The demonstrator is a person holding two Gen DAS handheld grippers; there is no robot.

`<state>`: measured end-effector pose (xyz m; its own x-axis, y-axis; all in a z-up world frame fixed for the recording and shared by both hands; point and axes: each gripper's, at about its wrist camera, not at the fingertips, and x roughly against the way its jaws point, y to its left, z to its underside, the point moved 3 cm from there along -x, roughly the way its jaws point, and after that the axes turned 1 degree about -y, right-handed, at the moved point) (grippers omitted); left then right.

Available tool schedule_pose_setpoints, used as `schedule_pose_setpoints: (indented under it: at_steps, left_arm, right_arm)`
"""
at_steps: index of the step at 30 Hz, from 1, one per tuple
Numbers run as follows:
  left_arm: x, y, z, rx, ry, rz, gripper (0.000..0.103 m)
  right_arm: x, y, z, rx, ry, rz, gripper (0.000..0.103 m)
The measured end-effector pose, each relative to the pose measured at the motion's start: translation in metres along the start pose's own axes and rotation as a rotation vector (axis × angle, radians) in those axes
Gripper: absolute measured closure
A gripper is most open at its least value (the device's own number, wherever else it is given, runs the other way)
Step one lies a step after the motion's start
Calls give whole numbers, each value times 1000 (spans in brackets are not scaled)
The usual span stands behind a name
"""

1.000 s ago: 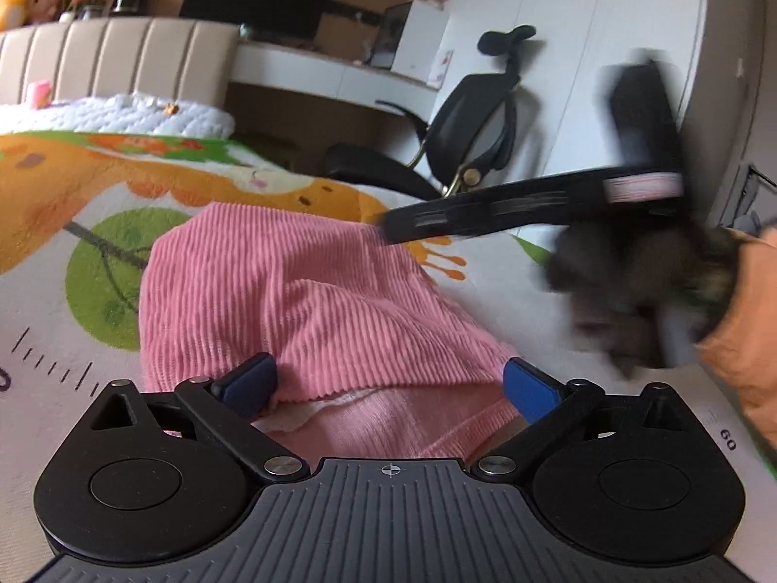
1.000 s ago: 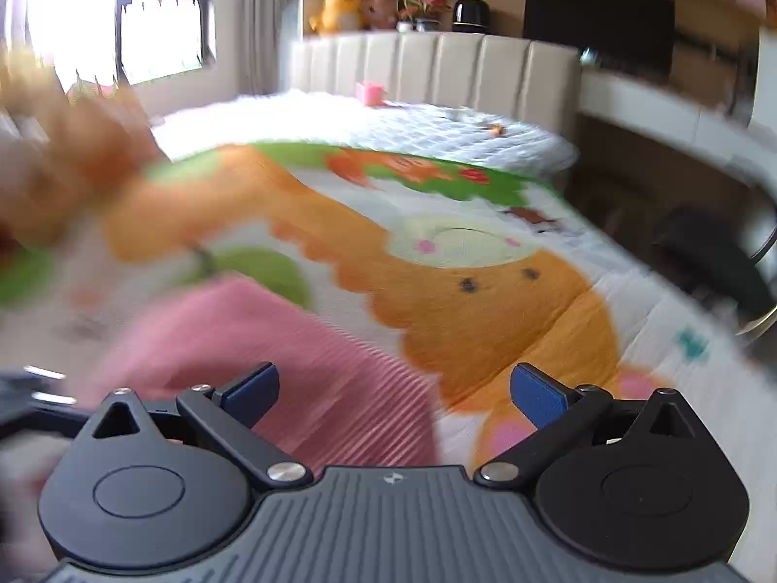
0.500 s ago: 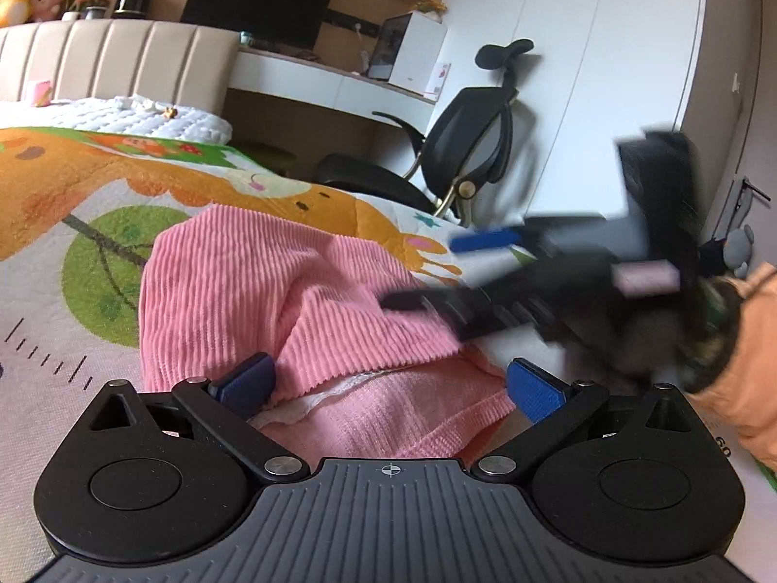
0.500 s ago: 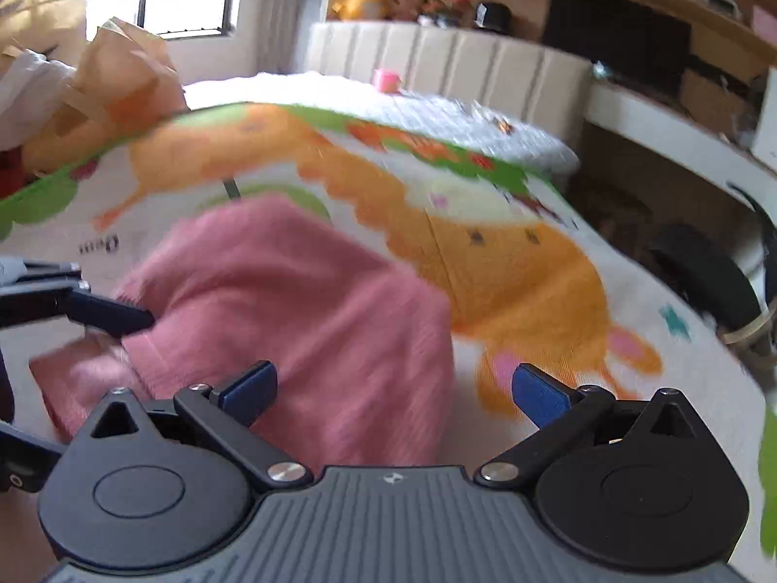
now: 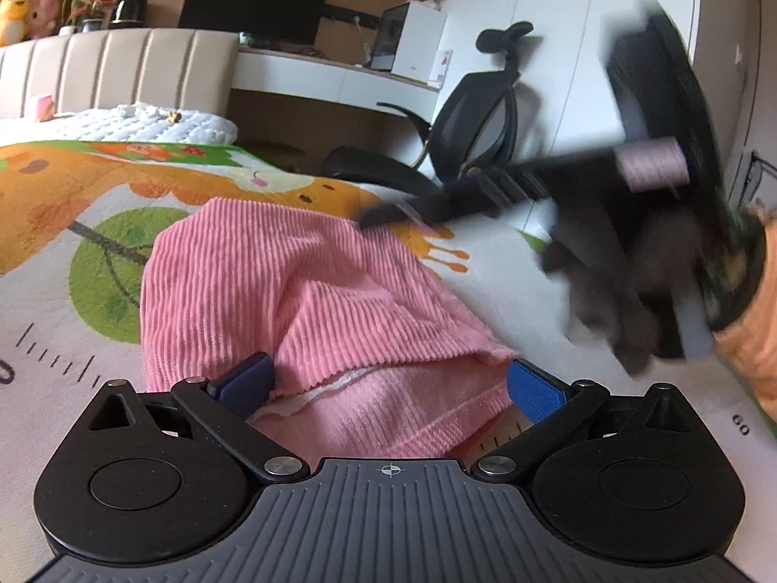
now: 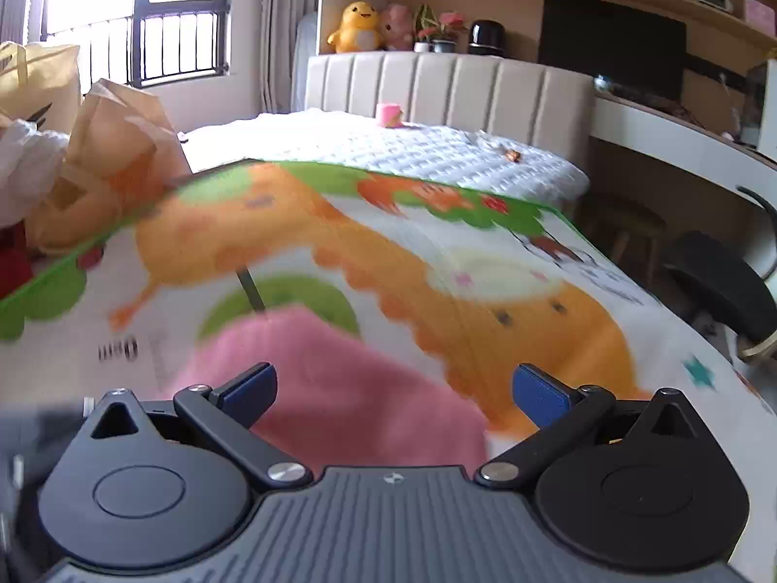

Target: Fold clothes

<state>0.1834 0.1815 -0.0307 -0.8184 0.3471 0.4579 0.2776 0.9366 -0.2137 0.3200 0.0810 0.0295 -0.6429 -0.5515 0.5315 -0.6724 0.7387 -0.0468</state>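
Now both grippers over pink garment [image 5: 311, 291].

Garment [image 5: 272, 286] — pink, ribbed corduroy stripes, smoother pink hem near. Mat [image 5: 97, 204] — white ground, orange giraffe, green tree blobs, black ruler ticks. Gripper pads [image 5: 534, 388] blue on black arms; sleeve [image 5: 752, 354] far right orange.

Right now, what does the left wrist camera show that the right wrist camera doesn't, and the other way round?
Only the left wrist view shows the right gripper from outside, blurred, reaching over the far edge of the pink garment, plus the garment's ribbed texture, its pale inner hem, the orange sleeve and the whole office chair.

Only the right wrist view shows the window, the paper bags and the white bedding in full.

Both show the pink garment, the cartoon mat, the headboard, and open jaws.
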Motion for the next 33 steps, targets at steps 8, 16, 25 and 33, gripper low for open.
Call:
schedule_pose_setpoints:
  at_steps: [8, 16, 25, 33]
  left_arm:
    - [5, 3, 3, 12, 4, 5, 0]
    - [6, 10, 3, 50, -1, 37, 0]
    - [7, 5, 4, 39, 2, 34, 0]
    - [7, 5, 5, 36, -1, 22, 0]
  right_arm:
    - [-87, 26, 8, 142, 170, 147, 0]
    - [-1, 13, 31, 182, 38, 70, 0]
    - [42, -25, 101, 116, 119, 111, 0]
    - [46, -29, 109, 66, 79, 115, 0]
